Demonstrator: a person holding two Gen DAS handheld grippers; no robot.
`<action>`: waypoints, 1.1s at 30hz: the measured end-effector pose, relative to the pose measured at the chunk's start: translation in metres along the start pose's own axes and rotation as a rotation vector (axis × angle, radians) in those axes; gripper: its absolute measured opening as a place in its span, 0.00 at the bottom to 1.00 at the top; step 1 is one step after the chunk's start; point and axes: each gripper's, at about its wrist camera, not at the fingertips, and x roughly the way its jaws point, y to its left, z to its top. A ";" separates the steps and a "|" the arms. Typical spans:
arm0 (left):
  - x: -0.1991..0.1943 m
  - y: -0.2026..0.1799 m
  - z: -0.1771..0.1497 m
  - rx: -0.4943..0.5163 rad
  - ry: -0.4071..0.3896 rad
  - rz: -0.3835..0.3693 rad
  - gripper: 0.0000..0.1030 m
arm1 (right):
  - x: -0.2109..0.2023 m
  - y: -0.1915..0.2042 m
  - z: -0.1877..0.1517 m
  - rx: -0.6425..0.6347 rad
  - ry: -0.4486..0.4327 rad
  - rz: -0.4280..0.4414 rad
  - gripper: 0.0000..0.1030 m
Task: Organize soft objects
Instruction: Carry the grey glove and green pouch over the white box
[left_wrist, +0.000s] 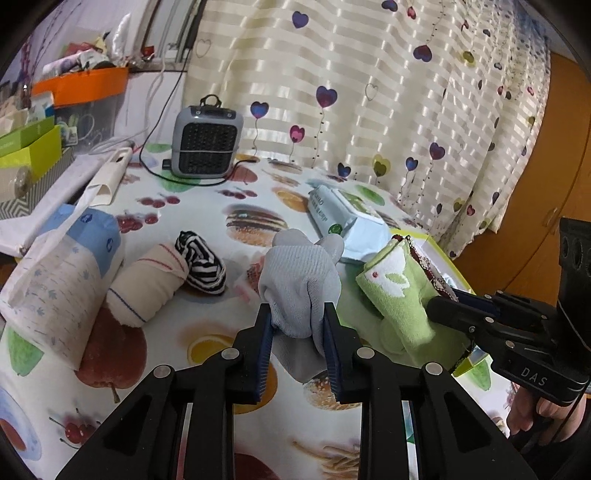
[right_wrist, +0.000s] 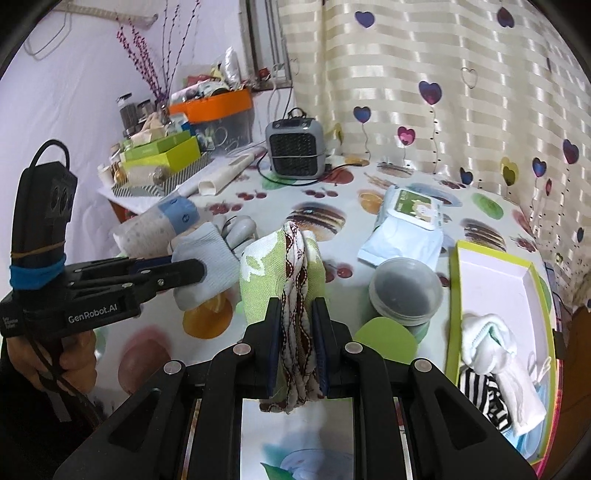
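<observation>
My left gripper (left_wrist: 298, 321) is shut on a grey knit glove (left_wrist: 301, 280) and holds it above the table; the glove also shows in the right wrist view (right_wrist: 207, 258). My right gripper (right_wrist: 298, 325) is shut on a folded green towel with a brown-and-white trim (right_wrist: 291, 273), which also shows in the left wrist view (left_wrist: 397, 295). A striped black-and-white sock (left_wrist: 203, 262) and a rolled cream cloth (left_wrist: 147, 284) lie on the table at the left. A green-rimmed box (right_wrist: 495, 258) at the right holds white and striped soft items (right_wrist: 491, 354).
A tissue pack (left_wrist: 62, 280) lies at the left and a wet-wipes pack (right_wrist: 406, 225) at the middle right. A lidded round container (right_wrist: 404, 291) stands near the box. A grey heater (left_wrist: 205, 142) and cluttered boxes (right_wrist: 177, 147) stand at the back. A curtain hangs behind.
</observation>
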 end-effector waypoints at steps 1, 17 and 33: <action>0.000 -0.001 0.001 0.002 -0.002 -0.001 0.24 | -0.002 -0.002 0.001 0.007 -0.007 -0.004 0.17; 0.028 -0.032 0.026 0.040 0.014 -0.014 0.24 | -0.022 -0.057 0.008 0.131 -0.089 -0.051 0.17; 0.050 -0.089 0.055 0.126 -0.010 -0.089 0.24 | -0.046 -0.107 0.012 0.219 -0.162 -0.133 0.17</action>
